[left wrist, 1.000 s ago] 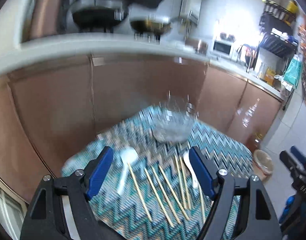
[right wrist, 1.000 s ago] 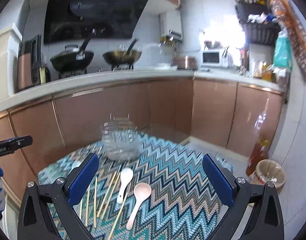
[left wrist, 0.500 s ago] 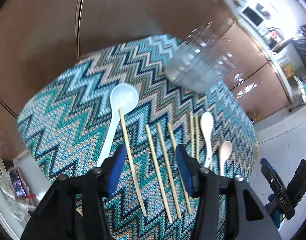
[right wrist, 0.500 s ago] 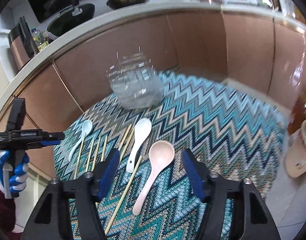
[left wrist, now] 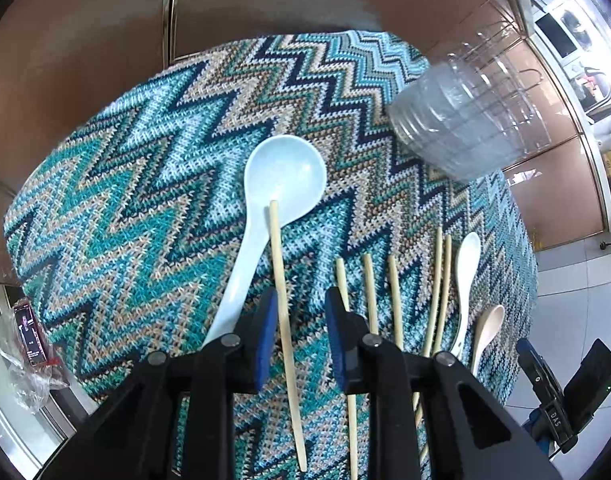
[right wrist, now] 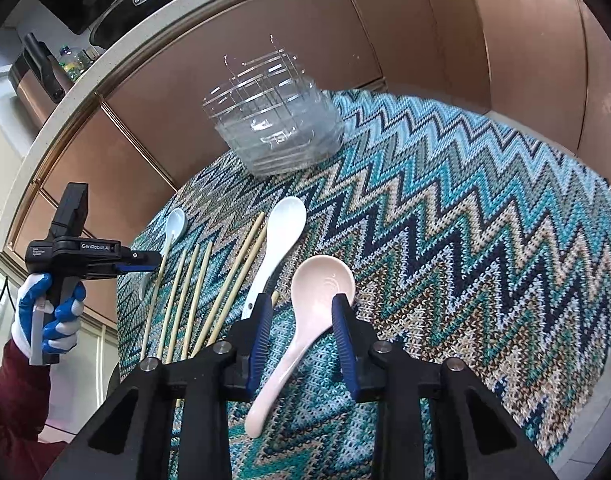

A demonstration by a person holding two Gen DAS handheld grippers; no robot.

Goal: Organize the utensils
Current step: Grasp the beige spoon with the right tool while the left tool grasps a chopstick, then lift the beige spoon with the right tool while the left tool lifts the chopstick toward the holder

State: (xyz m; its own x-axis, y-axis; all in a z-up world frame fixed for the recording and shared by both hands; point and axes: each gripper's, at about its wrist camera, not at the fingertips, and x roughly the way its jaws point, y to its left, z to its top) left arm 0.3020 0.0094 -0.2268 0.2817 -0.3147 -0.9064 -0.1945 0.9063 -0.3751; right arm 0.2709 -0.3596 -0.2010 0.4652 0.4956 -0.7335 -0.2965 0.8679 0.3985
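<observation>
- Chopsticks point(left wrist: 370, 292) and three spoons lie on the zigzag-patterned tablecloth point(left wrist: 145, 184), near a clear plastic holder point(right wrist: 273, 128) at its far edge.
- Left gripper point(left wrist: 297, 334): jaws have just been closing and stand apart around the leftmost chopstick point(left wrist: 283, 320), whose tip rests on the pale blue spoon point(left wrist: 273, 200); pads not yet pressing.
- Right gripper point(right wrist: 301, 338): jaws have just been closing, straddling the pink spoon point(right wrist: 305, 320) at its neck without clamping it.
- White spoon point(right wrist: 279, 240) lies just beside the pink one.
</observation>
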